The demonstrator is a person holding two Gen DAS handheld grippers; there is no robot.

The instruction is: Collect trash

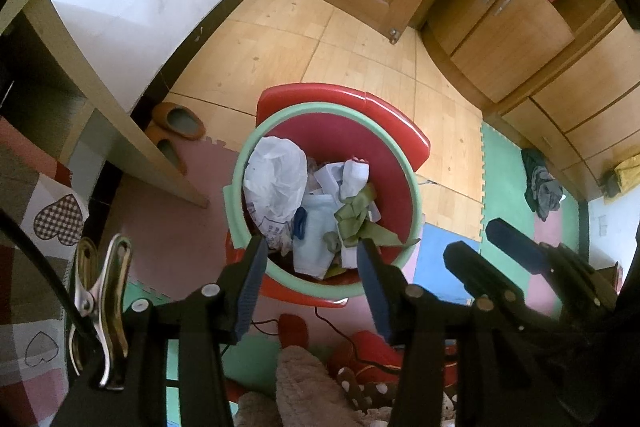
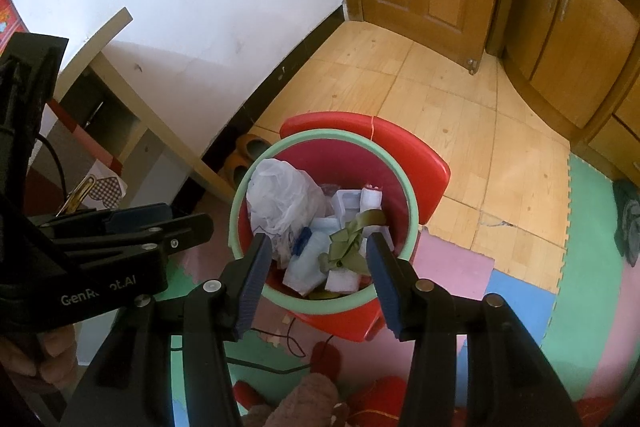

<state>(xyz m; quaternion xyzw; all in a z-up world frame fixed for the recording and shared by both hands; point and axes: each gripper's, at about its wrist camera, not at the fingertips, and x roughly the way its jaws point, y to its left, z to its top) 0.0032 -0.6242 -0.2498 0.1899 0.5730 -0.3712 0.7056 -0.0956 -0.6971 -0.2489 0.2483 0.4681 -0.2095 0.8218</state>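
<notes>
The red plastic bin with a pale-green rim (image 2: 325,301), on a red stool, sits centre floor, heaped with trash. Both the left gripper (image 1: 312,255) and the right gripper (image 2: 318,251) hover above, fingers apart, empty. The loose olive ribbon (image 2: 348,239) could snag and spill.

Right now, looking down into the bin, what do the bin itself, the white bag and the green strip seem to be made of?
Bin: likely hard plastic, smooth red wall with a matte mint-green rim.
White bag: thin plastic film, translucent and crinkled, with soft highlights.
Green strip: looks like olive ribbon or fabric tape, flat with a slight sheen, folded in loops; paper can't be ruled out.
</notes>
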